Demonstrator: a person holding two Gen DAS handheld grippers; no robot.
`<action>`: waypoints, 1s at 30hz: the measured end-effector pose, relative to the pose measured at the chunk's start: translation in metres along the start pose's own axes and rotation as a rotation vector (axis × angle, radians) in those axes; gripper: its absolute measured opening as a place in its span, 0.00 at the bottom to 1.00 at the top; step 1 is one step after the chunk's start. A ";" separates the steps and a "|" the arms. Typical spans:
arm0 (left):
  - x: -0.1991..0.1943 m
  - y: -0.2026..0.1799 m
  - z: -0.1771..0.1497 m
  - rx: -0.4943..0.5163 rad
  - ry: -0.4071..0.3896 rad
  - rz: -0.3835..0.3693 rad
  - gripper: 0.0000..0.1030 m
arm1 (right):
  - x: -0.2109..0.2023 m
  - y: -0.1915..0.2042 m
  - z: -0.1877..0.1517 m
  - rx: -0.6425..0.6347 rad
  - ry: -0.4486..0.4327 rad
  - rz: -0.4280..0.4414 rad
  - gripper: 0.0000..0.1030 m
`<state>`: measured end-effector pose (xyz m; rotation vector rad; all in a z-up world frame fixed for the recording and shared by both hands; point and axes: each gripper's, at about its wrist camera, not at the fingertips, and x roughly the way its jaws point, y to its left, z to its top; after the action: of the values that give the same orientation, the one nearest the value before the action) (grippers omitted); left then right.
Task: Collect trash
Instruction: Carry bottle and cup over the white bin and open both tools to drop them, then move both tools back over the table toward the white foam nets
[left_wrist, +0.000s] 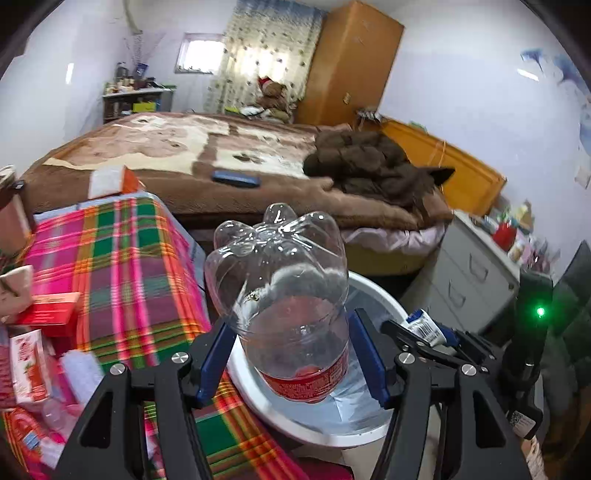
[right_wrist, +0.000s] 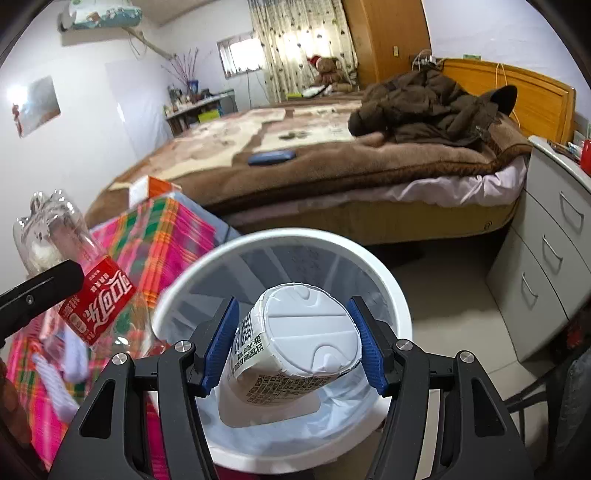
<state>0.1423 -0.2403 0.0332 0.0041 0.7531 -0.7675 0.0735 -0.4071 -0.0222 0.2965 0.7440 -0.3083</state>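
Behind your work area a bed (right_wrist: 332, 162) with a brown blanket fills the far room, a brown jacket (right_wrist: 436, 107) heaped at its right end. Your left gripper (left_wrist: 291, 354) has its jaws clamped on an empty clear cola bottle (left_wrist: 284, 288), base pointing away, over the near-left rim of the white trash bin (right_wrist: 399, 295). Your right gripper (right_wrist: 293, 343) holds a white paper cup (right_wrist: 295, 343), its jaws pressed on its sides, directly above the bin's lined opening. Left of the bin stands the table (left_wrist: 122, 258) under a pink plaid cloth, littered with red cartons (left_wrist: 51, 314).
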 end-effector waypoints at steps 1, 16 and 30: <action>0.006 -0.003 -0.001 0.007 0.018 -0.001 0.63 | 0.003 -0.002 -0.001 -0.002 0.007 -0.009 0.60; 0.027 -0.007 -0.009 0.011 0.064 0.014 0.77 | 0.010 -0.013 -0.006 -0.014 0.042 -0.048 0.72; -0.028 0.020 -0.021 -0.028 -0.011 0.085 0.78 | -0.025 0.016 -0.003 -0.017 -0.073 0.023 0.72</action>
<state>0.1289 -0.2025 0.0297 0.0065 0.7486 -0.6759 0.0603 -0.3875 -0.0043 0.2758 0.6710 -0.2892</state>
